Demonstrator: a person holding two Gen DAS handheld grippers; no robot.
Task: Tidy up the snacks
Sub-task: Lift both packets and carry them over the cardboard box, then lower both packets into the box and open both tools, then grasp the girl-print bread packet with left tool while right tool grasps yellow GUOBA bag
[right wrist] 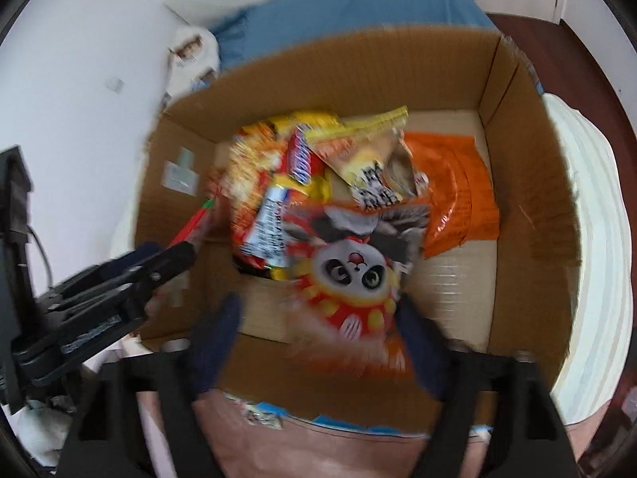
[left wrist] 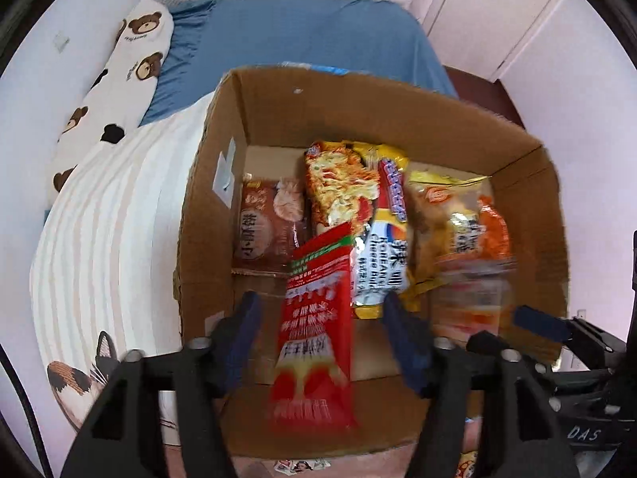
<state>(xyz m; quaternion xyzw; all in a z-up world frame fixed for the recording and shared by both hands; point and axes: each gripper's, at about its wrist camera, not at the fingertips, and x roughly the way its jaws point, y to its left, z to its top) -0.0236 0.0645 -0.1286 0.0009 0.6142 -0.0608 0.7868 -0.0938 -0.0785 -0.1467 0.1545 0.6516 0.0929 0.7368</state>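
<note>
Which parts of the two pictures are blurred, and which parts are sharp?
Left wrist view: the bear pillow and blue sheet are sharp, but the red packet between the left gripper is smeared. Right wrist view: blurrier overall; the panda packet between the right gripper is streaked, and the cardboard box has soft edges. Both views curve strongly at the rim.

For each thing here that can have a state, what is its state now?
Box: open, flaps up, part filled.
Red packet: between left gripper pads, ungripped.
Panda packet: between right gripper pads, ungripped.
Orange packet: flat on box floor.
</note>
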